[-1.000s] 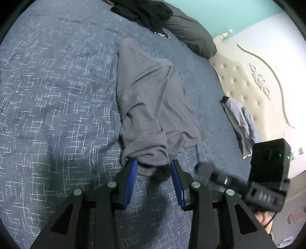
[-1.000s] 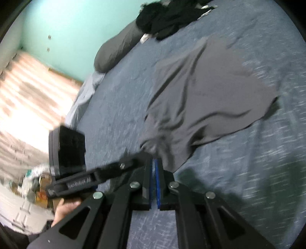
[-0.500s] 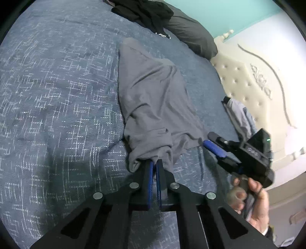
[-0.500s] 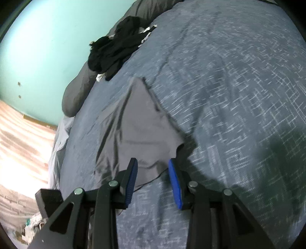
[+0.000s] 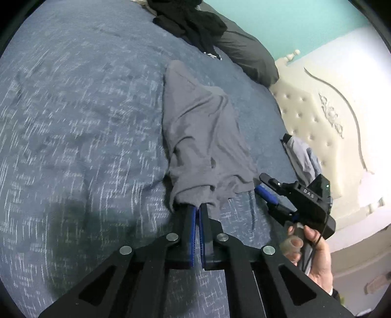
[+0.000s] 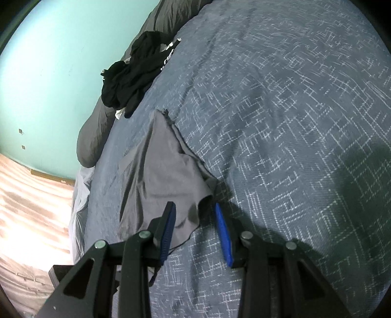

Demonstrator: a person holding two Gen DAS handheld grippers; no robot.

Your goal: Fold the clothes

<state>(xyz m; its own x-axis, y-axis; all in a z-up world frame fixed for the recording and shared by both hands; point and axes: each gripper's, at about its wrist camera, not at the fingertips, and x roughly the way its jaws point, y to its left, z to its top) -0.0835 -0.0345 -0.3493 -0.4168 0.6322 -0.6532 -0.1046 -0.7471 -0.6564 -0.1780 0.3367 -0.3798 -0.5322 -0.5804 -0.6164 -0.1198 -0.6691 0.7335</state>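
1. grey jersey garment, one piece, lying lengthwise on the bed, narrow far end toward the pillow, wider near end bunched and lifted slightly at the near side.
2. blue-grey bedspread with a white crosshatch weave, covering the bed; it carries everything listed here.
3. left gripper, black with blue pads, jaws together and clamped on the bunched near hem of the grey garment; cloth drapes over both fingertips.
4. right gripper, same make, jaws apart after just having opened; a loose near corner of the grey garment sits between the pads, untouched by the right pad, contact with the left pad hard to judge.
5. hand of the person, gripping the handle of the right gripper, seen near the bed's right edge.
6. black clothes, a crumpled heap at the far end of the bed, partly on a dark grey pillow.
7. cream tufted headboard, along the bed's right side in the left view, with a pale blue-grey cloth lying against it.
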